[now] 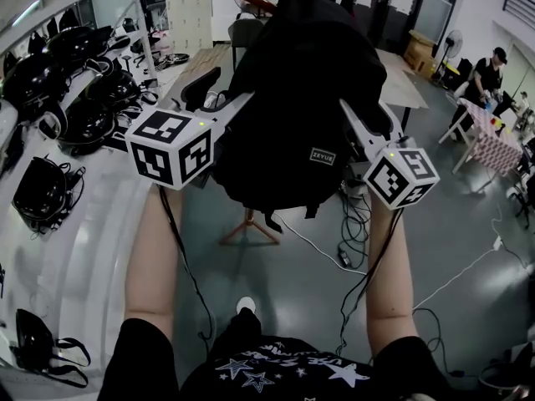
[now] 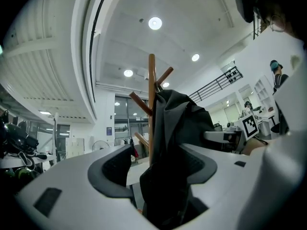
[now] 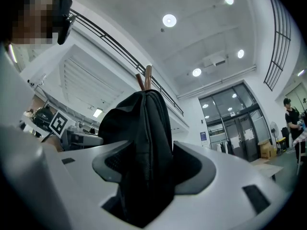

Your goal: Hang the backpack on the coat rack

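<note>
While the backpack [image 1: 301, 98] hangs against the coat rack [image 2: 151, 80], your left gripper [image 2: 158, 161] and right gripper [image 3: 151, 145] both have their jaws spread, with fabric lying loose between the pads. If its top isn't seated over a peg, it may slide off once you pull away, and snagged cloth could tip the rack. The left gripper view shows where bag meets pegs [image 2: 140, 104]. The head view hides that, yet shows the rack's feet [image 1: 248, 230] on the floor.

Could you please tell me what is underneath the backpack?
Below the backpack, the coat rack's wooden legs stand on the grey floor, near cables. In the head view the backpack covers the pole above them.
</note>
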Available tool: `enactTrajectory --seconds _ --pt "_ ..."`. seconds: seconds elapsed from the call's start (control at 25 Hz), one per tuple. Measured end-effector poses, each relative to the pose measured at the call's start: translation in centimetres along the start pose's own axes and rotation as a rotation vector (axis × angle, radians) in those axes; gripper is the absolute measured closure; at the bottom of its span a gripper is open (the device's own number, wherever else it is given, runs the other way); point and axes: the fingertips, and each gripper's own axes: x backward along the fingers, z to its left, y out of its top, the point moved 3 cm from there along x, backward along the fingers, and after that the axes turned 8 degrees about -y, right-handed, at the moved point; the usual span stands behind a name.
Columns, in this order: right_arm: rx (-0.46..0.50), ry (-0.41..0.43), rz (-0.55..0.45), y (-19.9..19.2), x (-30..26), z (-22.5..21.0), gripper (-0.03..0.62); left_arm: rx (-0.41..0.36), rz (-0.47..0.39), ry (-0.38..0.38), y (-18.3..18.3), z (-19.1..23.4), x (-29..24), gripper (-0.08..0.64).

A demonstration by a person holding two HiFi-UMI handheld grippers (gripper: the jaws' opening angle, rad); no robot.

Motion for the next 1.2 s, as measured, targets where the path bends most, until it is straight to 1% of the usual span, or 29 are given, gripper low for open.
enactTrajectory --seconds 0.24,0.48,0.72,0.92,1.2 --pt "0.013 0.007 0.012 0.1 1.8 0.9 0.336 -0.01 0.012 0.0 0.0 -1.6 1.4 0.253" --pt "0.023 0.003 0.016 -0.1 1.9 1.7 0.336 0.005 0.011 0.01 -0.2 -1.5 2.1 0.25" --pt "0.023 0.003 0.016 -0.1 1.1 0.8 0.336 0.025 -0.003 0.011 -0.5 -0.9 1.0 0.247" --pt "0.029 -0.016 0.016 -0.5 -1.9 -0.7 0.336 0.014 -0.003 0.02 -0.5 1.5 -1.4 0.245" --pt "0.06 -0.062 0.036 -1.7 -8.2 -2.9 0.337 0.023 -0.009 0.03 -1.4 7.0 -6.1 0.245"
